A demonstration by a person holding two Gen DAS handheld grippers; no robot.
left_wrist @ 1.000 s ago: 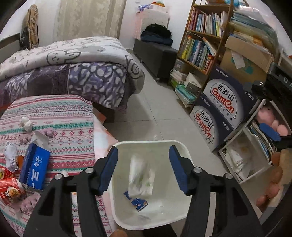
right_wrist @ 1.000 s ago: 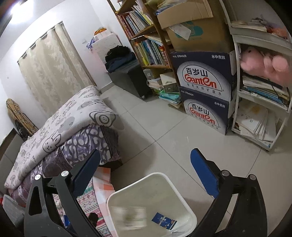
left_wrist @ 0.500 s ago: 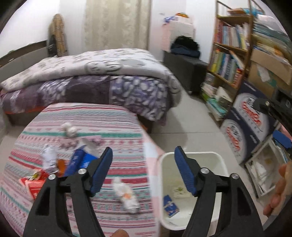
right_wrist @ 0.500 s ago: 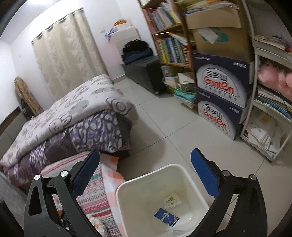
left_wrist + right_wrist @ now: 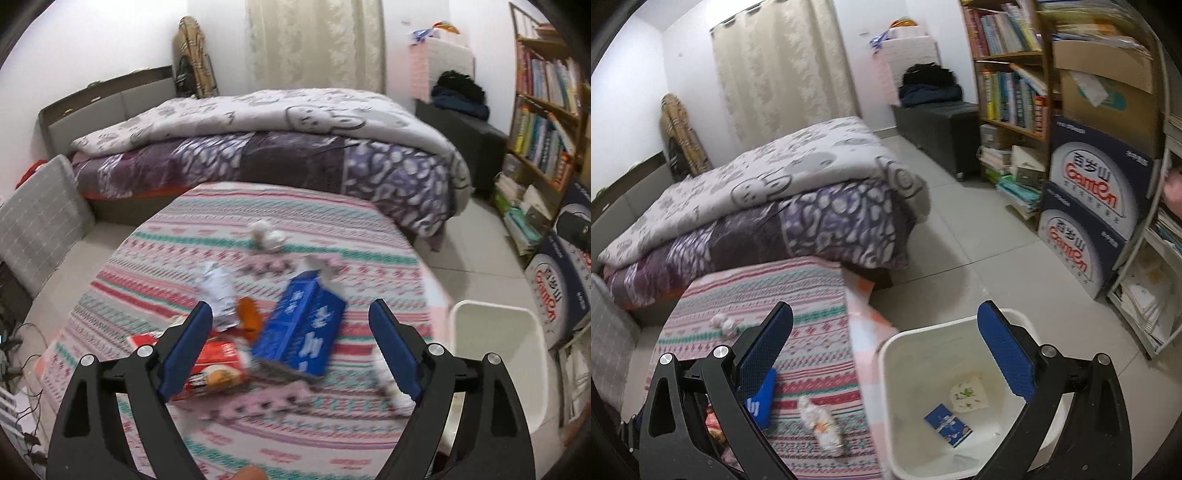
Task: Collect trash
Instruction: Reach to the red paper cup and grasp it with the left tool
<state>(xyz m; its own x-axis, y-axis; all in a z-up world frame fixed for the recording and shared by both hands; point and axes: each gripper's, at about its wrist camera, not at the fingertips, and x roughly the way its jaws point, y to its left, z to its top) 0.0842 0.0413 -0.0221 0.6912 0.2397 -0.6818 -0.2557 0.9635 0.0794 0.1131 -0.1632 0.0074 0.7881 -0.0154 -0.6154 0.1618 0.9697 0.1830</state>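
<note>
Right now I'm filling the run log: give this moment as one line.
left hand-held gripper: open, above blue carton | right hand-held gripper: open, empty | bin: two scraps inside

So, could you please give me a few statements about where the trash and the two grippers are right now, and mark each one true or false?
1. The left gripper is open and holds nothing. True.
2. The white bin is empty. False: a small blue packet and a pale printed wrapper lie in it.
3. The blue carton lies on the striped tablecloth. True.
4. The right gripper is shut on a crumpled wrapper. False: its jaws are wide apart and empty.
5. The crumpled white wrapper is inside the bin. False: it lies on the tablecloth beside the bin.
</note>
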